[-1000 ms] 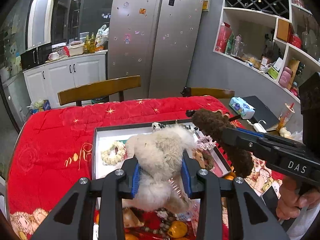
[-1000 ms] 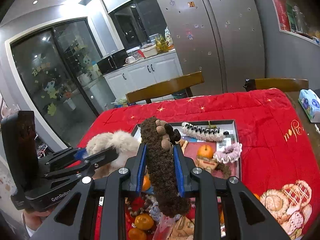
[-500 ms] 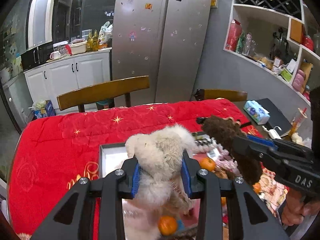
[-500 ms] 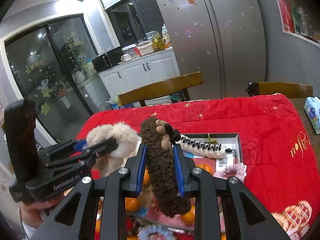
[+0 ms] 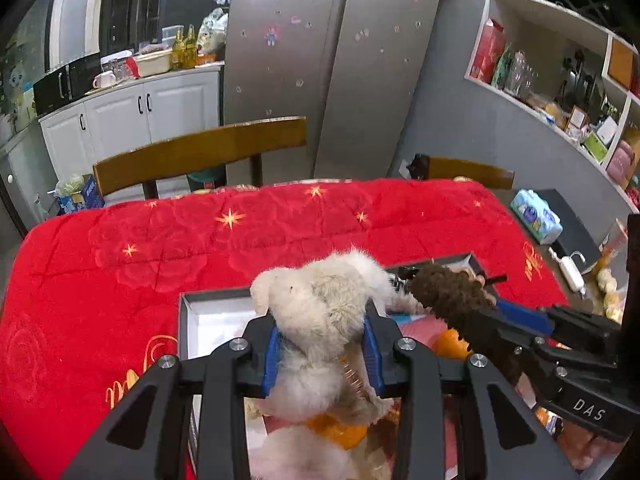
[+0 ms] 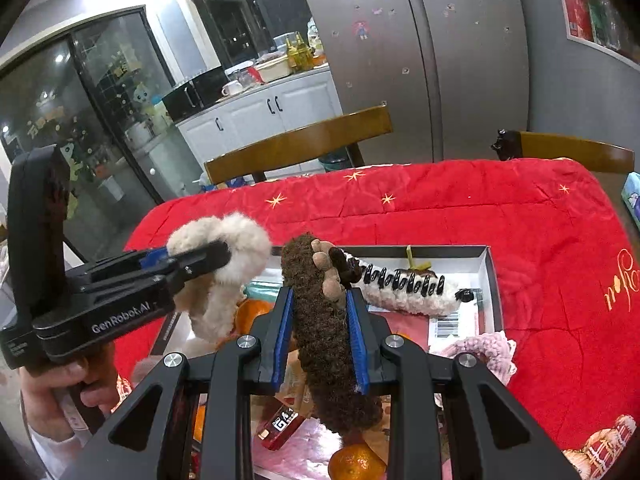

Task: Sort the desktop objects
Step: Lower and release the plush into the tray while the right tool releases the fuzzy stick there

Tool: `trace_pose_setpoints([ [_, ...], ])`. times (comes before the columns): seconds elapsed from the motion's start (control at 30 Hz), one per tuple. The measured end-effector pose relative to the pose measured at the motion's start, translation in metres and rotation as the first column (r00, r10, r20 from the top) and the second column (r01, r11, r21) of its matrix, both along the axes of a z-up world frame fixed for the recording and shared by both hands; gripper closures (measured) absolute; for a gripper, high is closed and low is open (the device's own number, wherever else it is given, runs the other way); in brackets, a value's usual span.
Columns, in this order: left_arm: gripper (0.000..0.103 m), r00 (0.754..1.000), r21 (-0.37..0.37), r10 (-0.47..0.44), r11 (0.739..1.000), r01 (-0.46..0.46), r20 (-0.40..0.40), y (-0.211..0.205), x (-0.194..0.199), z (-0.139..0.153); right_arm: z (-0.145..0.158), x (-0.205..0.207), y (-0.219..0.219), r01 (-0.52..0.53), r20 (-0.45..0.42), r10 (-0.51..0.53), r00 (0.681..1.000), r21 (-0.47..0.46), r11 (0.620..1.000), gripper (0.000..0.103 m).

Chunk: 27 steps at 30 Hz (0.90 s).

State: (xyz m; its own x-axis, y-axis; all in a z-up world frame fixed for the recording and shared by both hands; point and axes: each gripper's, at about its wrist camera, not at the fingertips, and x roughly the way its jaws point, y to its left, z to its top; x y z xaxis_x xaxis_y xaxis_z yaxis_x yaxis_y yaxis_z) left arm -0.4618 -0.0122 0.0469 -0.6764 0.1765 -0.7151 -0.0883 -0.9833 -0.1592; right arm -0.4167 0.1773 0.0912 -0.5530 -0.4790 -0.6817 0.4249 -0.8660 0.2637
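My left gripper (image 5: 322, 354) is shut on a fluffy cream-white hair clip (image 5: 316, 304) and holds it up above the grey tray (image 5: 188, 320). It also shows in the right wrist view (image 6: 224, 248). My right gripper (image 6: 320, 328) is shut on a fuzzy dark-brown hair clip (image 6: 324, 332) with tan knobs, held above the same tray (image 6: 494, 280). The brown clip shows in the left wrist view (image 5: 448, 292), right of the white one. The two clips hang side by side, apart.
The tray sits on a red quilted cloth (image 5: 200, 232) and holds a white clip with black teeth (image 6: 404, 288), a pink scrunchie (image 6: 484, 352), tangerines (image 6: 356, 460) and a red packet (image 6: 280, 426). Wooden chairs (image 5: 200, 152) stand behind the table. A tissue pack (image 5: 536, 216) lies at the right.
Both grippers have lifted higher and tilted up with their clips held. The tray now sits lower in both views, and more red cloth shows beyond it.
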Motion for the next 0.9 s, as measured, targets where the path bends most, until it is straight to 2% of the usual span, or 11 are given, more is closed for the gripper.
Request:
trace_pose_setpoints([
  [0.17,0.067,0.999,-0.032,0.022,0.999,-0.021,0.047,-0.001,-0.008,-0.020,-0.014,-0.005,-0.004,-0.008,0.041,0.008,0.999,-0.004,1.000,0.077],
  [0.43,0.067,0.995,-0.032,0.043,0.999,-0.041,0.089,-0.003,-0.016,-0.036,-0.032,-0.012,-0.009,-0.001,0.081,-0.001,0.997,0.025,1.000,0.077],
  [0.67,0.065,0.992,-0.059,0.075,0.996,-0.069,0.103,-0.002,-0.018,-0.041,-0.034,-0.009,-0.011,-0.024,0.064,0.023,0.998,0.020,1.000,0.075],
  [0.77,0.053,0.991,-0.059,0.073,0.996,-0.067,0.115,-0.002,-0.018,-0.042,-0.032,-0.010,-0.008,-0.034,0.074,0.036,0.997,-0.027,0.999,0.071],
  [0.8,0.044,0.991,-0.050,0.071,0.997,-0.065,0.118,-0.002,-0.018,-0.042,-0.031,-0.010,-0.007,-0.037,0.073,0.040,0.997,-0.039,0.999,0.068],
  [0.83,0.032,0.990,-0.041,0.073,0.997,-0.068,0.123,-0.003,-0.018,-0.042,-0.028,-0.009,-0.006,-0.037,0.065,0.040,0.997,-0.051,0.998,0.061],
  [0.87,0.025,0.989,-0.037,0.079,0.996,-0.075,0.128,-0.004,-0.018,-0.042,-0.024,-0.008,-0.003,-0.035,0.053,0.039,0.998,-0.074,0.997,0.056],
  [0.9,0.018,0.988,-0.034,0.085,0.996,-0.081,0.126,-0.005,-0.018,-0.040,-0.021,-0.007,-0.001,-0.039,0.048,0.044,0.998,-0.100,0.994,0.045],
])
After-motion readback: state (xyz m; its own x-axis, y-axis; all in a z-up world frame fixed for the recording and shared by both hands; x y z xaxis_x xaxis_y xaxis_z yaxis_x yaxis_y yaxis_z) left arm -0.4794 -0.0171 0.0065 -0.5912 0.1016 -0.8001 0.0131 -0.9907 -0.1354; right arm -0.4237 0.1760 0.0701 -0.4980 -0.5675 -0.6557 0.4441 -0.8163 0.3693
